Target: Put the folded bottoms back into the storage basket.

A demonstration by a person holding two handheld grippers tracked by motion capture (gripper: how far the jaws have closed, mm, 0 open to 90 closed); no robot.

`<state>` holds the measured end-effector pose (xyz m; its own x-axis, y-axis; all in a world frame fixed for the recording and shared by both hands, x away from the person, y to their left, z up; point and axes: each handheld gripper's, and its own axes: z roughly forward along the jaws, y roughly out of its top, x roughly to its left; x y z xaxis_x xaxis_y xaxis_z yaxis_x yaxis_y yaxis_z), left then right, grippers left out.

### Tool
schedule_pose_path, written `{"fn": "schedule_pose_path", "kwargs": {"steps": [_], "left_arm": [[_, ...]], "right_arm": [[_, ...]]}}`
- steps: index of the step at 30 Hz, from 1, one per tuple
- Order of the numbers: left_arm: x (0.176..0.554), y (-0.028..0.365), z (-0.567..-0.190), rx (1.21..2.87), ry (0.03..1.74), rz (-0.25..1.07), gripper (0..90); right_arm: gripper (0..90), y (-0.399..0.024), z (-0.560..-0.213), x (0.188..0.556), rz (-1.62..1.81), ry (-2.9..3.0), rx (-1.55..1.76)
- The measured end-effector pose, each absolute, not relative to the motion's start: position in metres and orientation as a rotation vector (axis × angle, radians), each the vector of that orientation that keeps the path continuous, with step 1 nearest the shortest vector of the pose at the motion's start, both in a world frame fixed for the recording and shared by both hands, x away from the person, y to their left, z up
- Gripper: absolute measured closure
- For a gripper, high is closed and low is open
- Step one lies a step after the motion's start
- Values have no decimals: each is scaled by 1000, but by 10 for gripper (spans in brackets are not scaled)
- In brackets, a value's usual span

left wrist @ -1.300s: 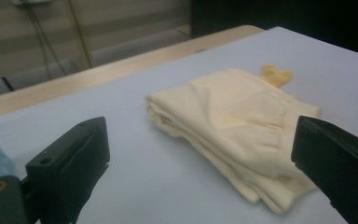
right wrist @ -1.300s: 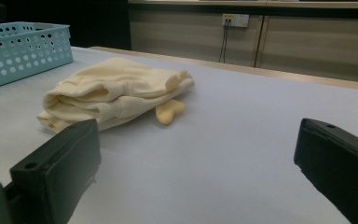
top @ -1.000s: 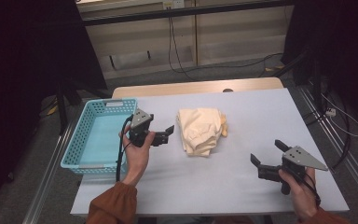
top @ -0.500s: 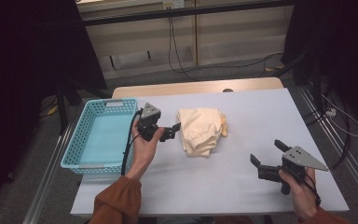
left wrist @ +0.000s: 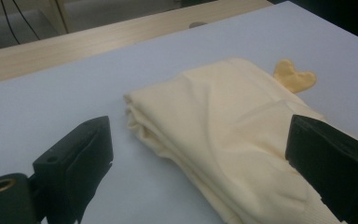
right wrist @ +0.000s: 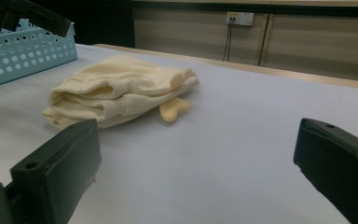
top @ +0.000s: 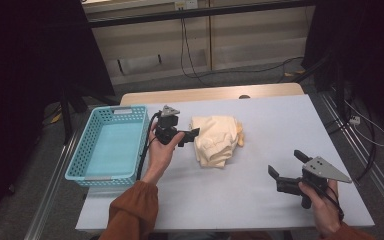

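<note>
A pale blue-grey tabletop (top: 280, 125) with a light wood strip along its far edge carries two things. A turquoise perforated plastic basket (top: 80, 155) sits at its left side. Near the middle lies a folded cream garment (top: 215, 140), a small yellow piece (top: 239, 135) touching its right edge, well apart from the basket.

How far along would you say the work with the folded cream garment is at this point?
Early. The garment already lies folded beside the basket. In hand: the left gripper, jaws open, straddles its edge without closing. Gripping and any move remain; the right gripper waits open, apart.
</note>
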<state>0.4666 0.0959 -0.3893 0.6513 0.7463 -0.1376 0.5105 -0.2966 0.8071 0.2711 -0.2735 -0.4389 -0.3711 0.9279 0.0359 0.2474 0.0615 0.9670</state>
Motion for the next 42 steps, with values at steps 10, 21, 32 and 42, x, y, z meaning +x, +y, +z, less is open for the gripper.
{"fn": "schedule_pose_path", "kwargs": {"steps": [10, 21, 32, 42], "left_arm": [[479, 93, -404, 1983, 1037, 306, 118], [492, 84, -424, 2004, 1106, 185, 105], [499, 86, -441, 2043, 1176, 107, 227], [498, 75, -450, 2039, 1210, 57, 316]], "right_arm": [[5, -273, -439, 271, 1343, 1708, 1177], [6, -270, -440, 272, 1345, 1738, 1163], [6, -270, -441, 272, 1341, 1742, 1172], [6, -270, -441, 272, 1335, 1743, 1177]]}}
